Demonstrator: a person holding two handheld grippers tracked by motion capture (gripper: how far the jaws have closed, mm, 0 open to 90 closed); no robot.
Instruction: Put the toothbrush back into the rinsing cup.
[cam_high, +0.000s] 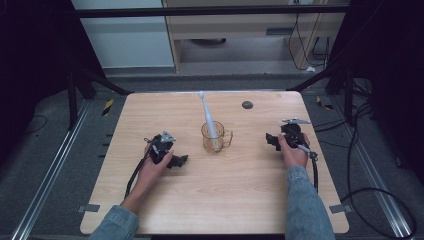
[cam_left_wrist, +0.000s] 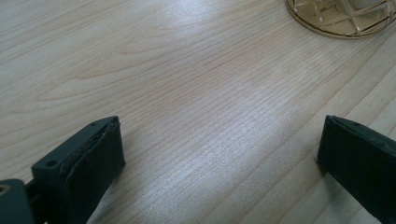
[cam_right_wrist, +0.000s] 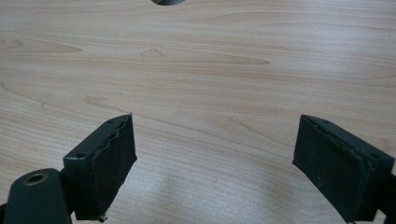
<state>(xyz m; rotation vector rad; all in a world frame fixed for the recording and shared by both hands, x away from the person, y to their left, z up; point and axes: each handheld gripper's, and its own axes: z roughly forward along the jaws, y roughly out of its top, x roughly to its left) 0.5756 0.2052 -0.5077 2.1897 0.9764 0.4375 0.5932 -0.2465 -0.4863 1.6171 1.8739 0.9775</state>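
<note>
A clear amber glass mug (cam_high: 216, 137) stands at the middle of the wooden table (cam_high: 150, 210), with a white electric toothbrush (cam_high: 208, 116) leaning in it, head pointing away. My left gripper (cam_high: 177, 161) rests on the table left of the mug, held by a hand, jaws wide apart over bare wood; its own view catches the mug's base (cam_left_wrist: 343, 18) at the top right. My right gripper (cam_high: 272, 141) lies right of the mug, open too, with nothing between its fingers (cam_right_wrist: 105, 163).
A small dark round disc (cam_high: 247, 104) lies near the table's far edge, its rim also visible as the disc (cam_right_wrist: 168, 2) in the right gripper view. Cables trail on the floor to the right. Metal frame rails run along both sides.
</note>
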